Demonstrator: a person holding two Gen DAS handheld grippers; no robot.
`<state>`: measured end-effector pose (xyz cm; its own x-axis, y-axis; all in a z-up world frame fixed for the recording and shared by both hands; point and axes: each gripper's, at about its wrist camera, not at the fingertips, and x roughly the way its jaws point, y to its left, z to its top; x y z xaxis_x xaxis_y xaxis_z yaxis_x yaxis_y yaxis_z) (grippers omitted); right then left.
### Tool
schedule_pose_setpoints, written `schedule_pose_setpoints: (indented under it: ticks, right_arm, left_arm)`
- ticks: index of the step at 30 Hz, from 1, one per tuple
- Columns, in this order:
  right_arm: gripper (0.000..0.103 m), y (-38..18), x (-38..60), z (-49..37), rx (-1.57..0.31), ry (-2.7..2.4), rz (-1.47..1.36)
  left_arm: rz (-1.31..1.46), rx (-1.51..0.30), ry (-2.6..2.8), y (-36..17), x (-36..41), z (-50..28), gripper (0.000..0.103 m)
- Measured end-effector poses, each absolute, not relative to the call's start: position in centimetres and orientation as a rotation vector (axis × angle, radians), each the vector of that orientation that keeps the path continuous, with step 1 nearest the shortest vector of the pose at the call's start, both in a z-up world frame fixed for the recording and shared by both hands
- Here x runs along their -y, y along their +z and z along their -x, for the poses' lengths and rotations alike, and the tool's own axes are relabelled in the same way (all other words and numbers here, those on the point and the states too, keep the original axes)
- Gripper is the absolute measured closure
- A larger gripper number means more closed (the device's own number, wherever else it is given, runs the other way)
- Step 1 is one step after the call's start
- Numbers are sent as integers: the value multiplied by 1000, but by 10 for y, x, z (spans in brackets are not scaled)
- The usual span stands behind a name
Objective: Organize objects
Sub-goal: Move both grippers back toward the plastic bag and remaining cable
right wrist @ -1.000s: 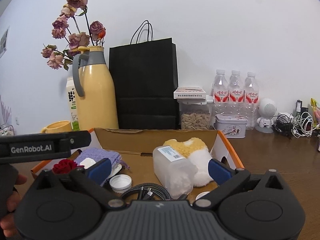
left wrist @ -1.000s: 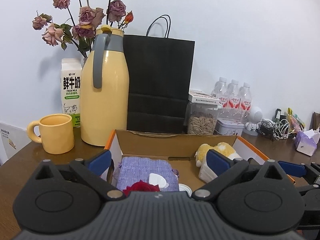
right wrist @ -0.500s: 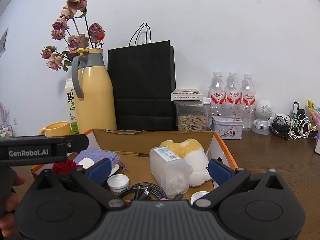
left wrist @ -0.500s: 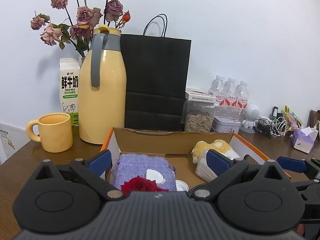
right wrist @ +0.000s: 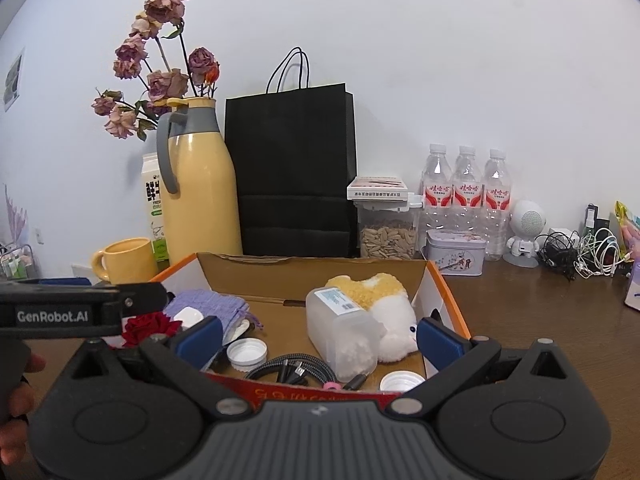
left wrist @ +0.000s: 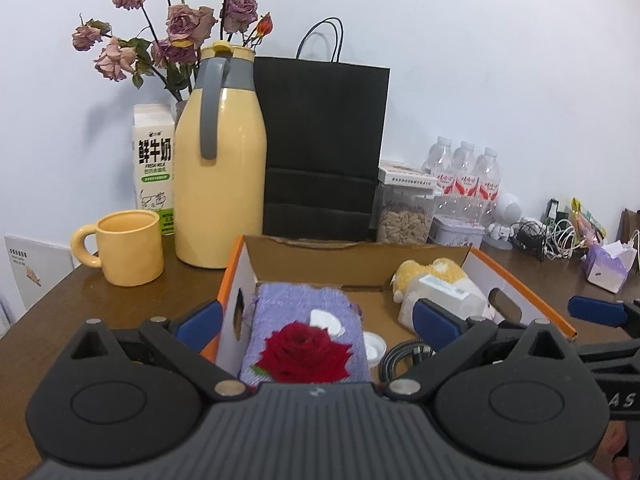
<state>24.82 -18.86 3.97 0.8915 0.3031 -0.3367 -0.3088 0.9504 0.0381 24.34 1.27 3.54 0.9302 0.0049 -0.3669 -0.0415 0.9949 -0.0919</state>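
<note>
Your left tool (left wrist: 316, 322) and right tool (right wrist: 318, 338) both stand wide and empty at the near edge of the cardboard box (right wrist: 444, 292). In the box: a red rose (left wrist: 306, 350) on a purple cloth (left wrist: 296, 300) at left, a clear jar (right wrist: 340, 330) against a plush toy (right wrist: 384, 296) at right. Farther on the bench (right wrist: 540, 320): a yellow mug (left wrist: 130, 246), a yellow flask (left wrist: 220, 168), a black bag (right wrist: 292, 168).

- Right gripper (right wrist: 318, 338) spread wide, empty, over cardboard box (right wrist: 444, 300) on table (right wrist: 540, 320).
- Inside: clear plastic bottle (right wrist: 344, 328) lying against plush toy (right wrist: 384, 304), white cap (right wrist: 247, 354), coiled cable (right wrist: 294, 368).
</note>
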Motion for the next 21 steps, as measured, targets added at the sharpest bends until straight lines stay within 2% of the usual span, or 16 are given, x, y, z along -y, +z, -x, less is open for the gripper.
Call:
schedule_pose_setpoints:
  ticks: [21]
  right_arm:
    - [0, 35, 189, -183, -427, 370, 53]
  left_arm:
    - [39, -478, 53, 31, -31, -179, 0]
